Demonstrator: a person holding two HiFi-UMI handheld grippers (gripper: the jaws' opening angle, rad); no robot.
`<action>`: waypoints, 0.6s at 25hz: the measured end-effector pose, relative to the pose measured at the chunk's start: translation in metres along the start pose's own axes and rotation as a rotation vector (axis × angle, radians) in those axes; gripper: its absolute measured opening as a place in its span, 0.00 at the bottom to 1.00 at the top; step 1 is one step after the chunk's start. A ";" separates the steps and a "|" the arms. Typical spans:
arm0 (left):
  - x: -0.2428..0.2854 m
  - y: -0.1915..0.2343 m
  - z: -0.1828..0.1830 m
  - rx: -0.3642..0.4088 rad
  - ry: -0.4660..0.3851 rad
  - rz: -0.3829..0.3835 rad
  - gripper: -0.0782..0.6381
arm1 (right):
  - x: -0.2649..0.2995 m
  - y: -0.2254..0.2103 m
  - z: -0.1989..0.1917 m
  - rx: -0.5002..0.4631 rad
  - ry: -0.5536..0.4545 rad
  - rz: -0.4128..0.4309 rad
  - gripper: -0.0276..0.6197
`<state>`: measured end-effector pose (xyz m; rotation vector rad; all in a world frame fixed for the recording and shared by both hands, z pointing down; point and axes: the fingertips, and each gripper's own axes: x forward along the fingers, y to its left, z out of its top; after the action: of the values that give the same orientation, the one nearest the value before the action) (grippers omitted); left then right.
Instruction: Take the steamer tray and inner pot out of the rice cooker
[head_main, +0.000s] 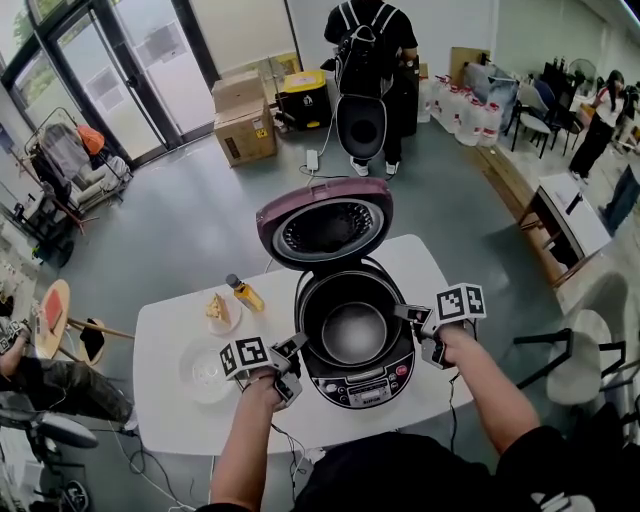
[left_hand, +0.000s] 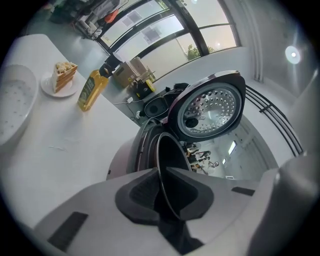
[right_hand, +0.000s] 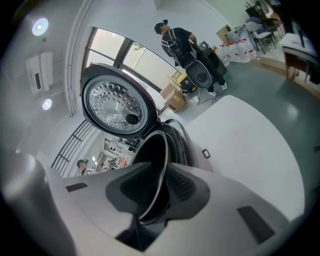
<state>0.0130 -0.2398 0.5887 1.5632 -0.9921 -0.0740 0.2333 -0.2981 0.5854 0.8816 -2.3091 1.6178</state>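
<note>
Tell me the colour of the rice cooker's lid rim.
Lid rim is dusky pink, clearest in the head view.

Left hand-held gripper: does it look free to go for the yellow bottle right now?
Probably not yet. The left hand-held gripper is shut on the rim of the inner pot. Once it lets go, nothing on the table seems to stand between it and the bottle.
</note>
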 end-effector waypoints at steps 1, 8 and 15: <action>0.000 0.002 0.000 0.001 -0.002 0.008 0.14 | 0.000 -0.004 0.000 -0.007 -0.001 -0.020 0.15; 0.003 0.007 0.000 -0.004 -0.007 0.002 0.12 | 0.002 -0.010 -0.002 -0.017 -0.011 -0.044 0.08; -0.004 0.002 0.001 -0.011 -0.020 -0.028 0.12 | -0.003 0.002 0.001 -0.031 -0.045 -0.033 0.08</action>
<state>0.0092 -0.2379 0.5879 1.5689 -0.9843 -0.1146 0.2352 -0.2977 0.5820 0.9539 -2.3301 1.5609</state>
